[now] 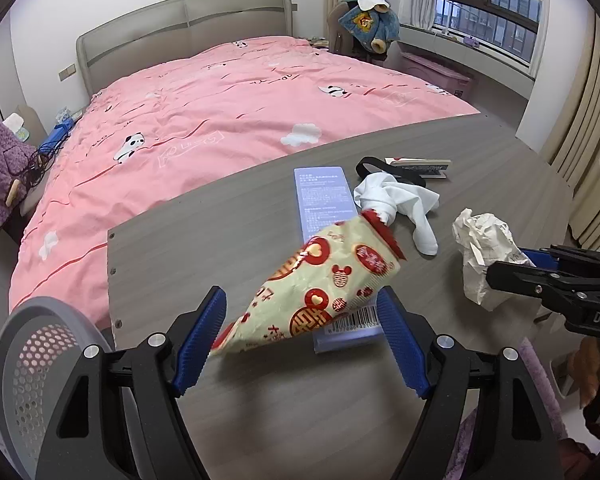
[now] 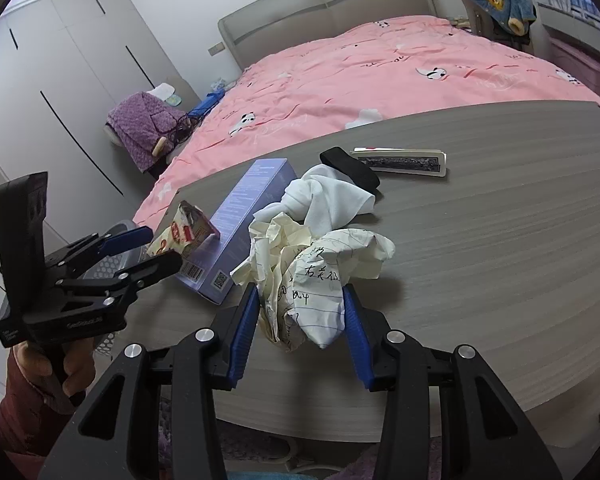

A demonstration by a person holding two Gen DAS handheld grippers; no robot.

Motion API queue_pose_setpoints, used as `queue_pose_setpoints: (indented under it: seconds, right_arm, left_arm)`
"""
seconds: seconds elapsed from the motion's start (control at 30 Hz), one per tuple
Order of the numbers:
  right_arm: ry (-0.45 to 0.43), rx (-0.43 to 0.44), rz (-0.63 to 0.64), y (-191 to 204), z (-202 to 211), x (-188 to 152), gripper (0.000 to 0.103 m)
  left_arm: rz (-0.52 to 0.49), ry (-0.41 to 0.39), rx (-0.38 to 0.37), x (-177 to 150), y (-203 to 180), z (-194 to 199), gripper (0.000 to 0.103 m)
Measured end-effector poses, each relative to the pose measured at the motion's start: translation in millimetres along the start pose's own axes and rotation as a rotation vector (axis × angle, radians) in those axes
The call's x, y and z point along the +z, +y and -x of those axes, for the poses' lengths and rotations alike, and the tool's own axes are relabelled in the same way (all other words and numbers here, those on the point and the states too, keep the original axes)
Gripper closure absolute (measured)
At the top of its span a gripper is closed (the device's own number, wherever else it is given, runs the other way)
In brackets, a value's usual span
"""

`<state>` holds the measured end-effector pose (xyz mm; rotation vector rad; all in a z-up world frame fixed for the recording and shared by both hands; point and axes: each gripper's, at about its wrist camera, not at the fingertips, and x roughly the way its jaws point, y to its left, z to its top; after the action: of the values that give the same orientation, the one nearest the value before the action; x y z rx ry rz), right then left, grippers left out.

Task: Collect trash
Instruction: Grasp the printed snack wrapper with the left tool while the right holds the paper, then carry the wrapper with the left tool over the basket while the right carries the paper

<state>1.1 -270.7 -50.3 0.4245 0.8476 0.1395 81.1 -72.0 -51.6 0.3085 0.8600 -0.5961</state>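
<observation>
At about nine o'clock we hold the left gripper (image 1: 300,336) tilted down toward the surface (image 1: 228,240), its blue pads spread wide on either side of a cream-and-red snack wrapper (image 1: 320,280). The wrapper's long axis runs from seven o'clock up to one o'clock, its red crimped end farthest from us; whether either pad actually presses on it we cannot tell. Under it lies a lavender box (image 1: 320,196), its long axis pointing toward twelve. At twelve o'clock lies a white cloth (image 2: 332,196), with a black strap (image 2: 350,168) beyond. Toward three o'clock, our right gripper (image 2: 302,320), also pitched downward, is clamped on a crumpled sheet of lined paper (image 2: 320,272), which bulges up toward twelve.
</observation>
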Motion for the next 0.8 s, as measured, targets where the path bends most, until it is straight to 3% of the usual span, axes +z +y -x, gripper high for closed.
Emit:
queue_pose_setpoints:
  seconds: [0.43,0.57,0.8]
  right_arm:
    - [-0.005,-0.001,-0.004,0,2,0,0.062]
    - [-0.005,-0.001,-0.002,1,2,0,0.062]
    - [-0.003,0.004,0.002,5,2,-1,0.062]
  left_arm:
    - [0.029,-0.009,-0.078,9,1,-10,0.03]
    - [0.055,-0.002,-0.108,8,3,-9,0.051]
    - [0.125,-0.023,-0.11,5,10,2,0.058]
